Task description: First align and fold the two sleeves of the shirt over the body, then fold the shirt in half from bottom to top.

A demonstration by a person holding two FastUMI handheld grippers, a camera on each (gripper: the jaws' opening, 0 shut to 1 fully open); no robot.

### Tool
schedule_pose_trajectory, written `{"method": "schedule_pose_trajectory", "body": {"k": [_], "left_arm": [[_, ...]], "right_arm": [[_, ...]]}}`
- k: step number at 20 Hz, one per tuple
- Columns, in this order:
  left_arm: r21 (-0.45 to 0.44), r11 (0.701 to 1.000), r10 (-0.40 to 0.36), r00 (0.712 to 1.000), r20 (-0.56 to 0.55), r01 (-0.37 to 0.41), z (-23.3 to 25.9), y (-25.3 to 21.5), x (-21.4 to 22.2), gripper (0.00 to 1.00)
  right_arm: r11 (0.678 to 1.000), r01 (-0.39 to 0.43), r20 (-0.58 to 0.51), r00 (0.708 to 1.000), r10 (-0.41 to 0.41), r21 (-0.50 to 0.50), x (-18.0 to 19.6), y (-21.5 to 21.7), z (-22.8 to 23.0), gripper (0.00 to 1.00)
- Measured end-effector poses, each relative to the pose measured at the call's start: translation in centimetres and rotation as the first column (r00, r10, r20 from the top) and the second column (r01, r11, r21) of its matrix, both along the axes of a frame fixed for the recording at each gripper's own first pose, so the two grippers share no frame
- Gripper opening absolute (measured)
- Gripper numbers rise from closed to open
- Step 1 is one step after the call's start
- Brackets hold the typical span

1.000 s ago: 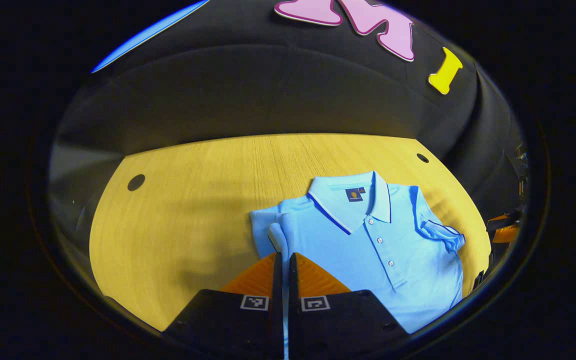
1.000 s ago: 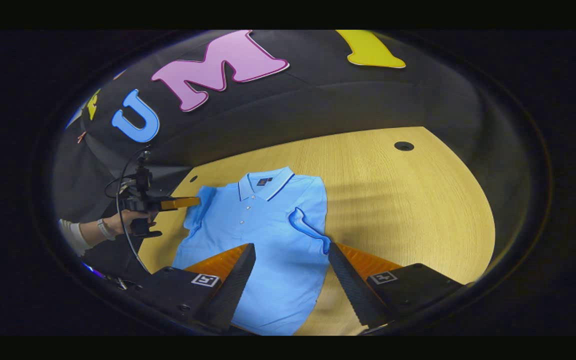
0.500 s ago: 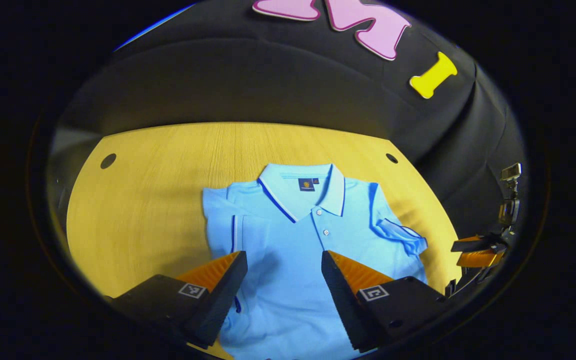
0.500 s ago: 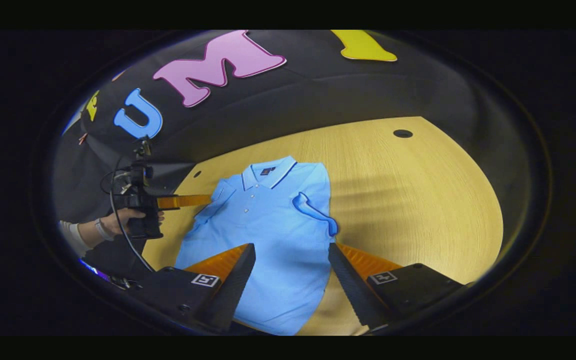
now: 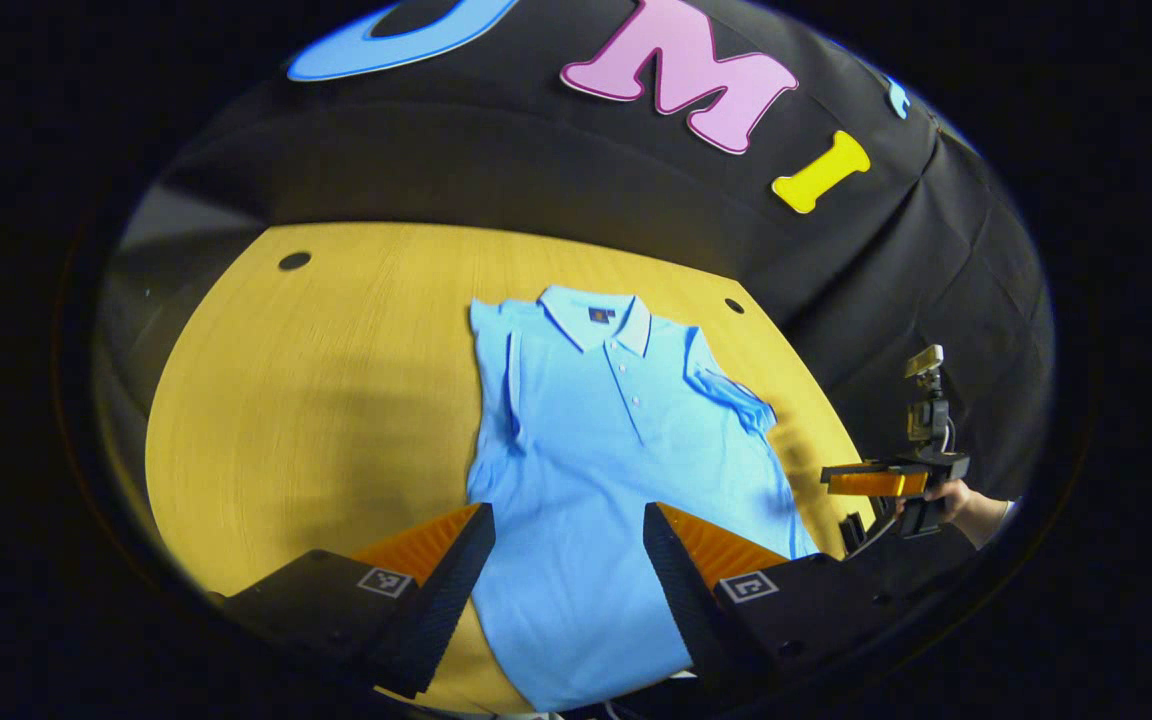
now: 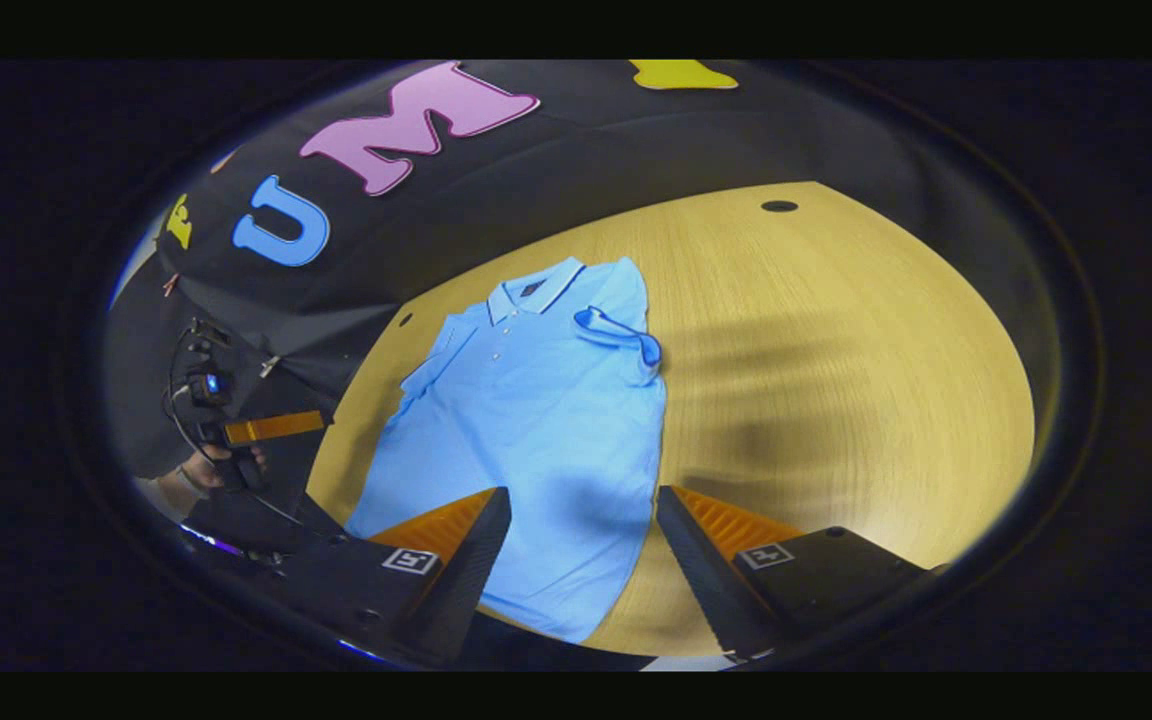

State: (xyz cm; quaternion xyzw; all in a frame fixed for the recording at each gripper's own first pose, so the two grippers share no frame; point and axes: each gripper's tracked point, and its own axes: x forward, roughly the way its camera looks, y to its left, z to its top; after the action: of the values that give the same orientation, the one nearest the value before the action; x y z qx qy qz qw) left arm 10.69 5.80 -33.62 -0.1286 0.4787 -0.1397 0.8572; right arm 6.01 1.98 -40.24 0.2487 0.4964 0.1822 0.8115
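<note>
Wooden table [image 5: 336, 400] under the black cloth wall carries a light blue polo shirt [image 5: 596, 450], lying flat with its collar toward the far side and both sleeves folded in over the body. At the left, the left gripper [image 5: 564, 560] hovers above the shirt's near hem, jaws spread wide and holding nothing. At the right, the right gripper [image 6: 584, 550] also hangs open and empty over the hem, held level in a hand [image 5: 956, 500] off the table's right edge.
</note>
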Motion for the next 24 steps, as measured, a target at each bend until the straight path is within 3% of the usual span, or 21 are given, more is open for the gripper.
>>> {"method": "schedule_pose_trajectory", "body": {"k": [4,7,8,9,16,23,24], "left_arm": [[-0.032,0.998,0.058,0.993,-0.104,-0.062,-2.5,2.4,-7.2,0.95],[-0.079,0.99,0.099,0.982,-0.162,-0.113,-3.6,2.9,-10.0,0.96],[-0.098,0.988,0.104,0.978,-0.179,-0.123,-4.0,2.7,-10.7,1.0],[-0.118,0.985,0.103,0.975,-0.195,-0.127,-4.2,2.4,-11.4,0.95],[-0.181,0.981,0.013,0.963,-0.271,-0.064,-6.1,1.0,-14.6,0.95],[-0.248,0.967,-0.021,0.956,-0.293,-0.054,-6.3,-0.6,-15.0,0.95],[-0.253,0.966,-0.017,0.956,-0.292,-0.06,-6.4,-0.7,-14.9,0.95]], "right_arm": [[0.997,0.008,-0.082,0.997,-0.001,0.083,-4.3,0.6,-0.8,0.92],[0.993,0.033,-0.139,0.99,-0.017,0.111,-6.2,0.5,-1.6,0.93],[0.99,0.043,-0.158,0.987,-0.022,0.132,-6.7,0.7,-1.8,0.92],[0.987,0.053,-0.174,0.984,-0.026,0.152,-7.2,0.9,-1.9,0.92],[0.966,0.09,-0.251,0.968,-0.027,0.243,-10.1,2.7,-2.0,0.92],[0.918,0.155,-0.329,0.944,-0.029,0.365,-11.5,5.5,-1.5,0.93],[0.908,0.178,-0.341,0.939,-0.041,0.38,-11.4,5.8,-1.5,0.84]]}}
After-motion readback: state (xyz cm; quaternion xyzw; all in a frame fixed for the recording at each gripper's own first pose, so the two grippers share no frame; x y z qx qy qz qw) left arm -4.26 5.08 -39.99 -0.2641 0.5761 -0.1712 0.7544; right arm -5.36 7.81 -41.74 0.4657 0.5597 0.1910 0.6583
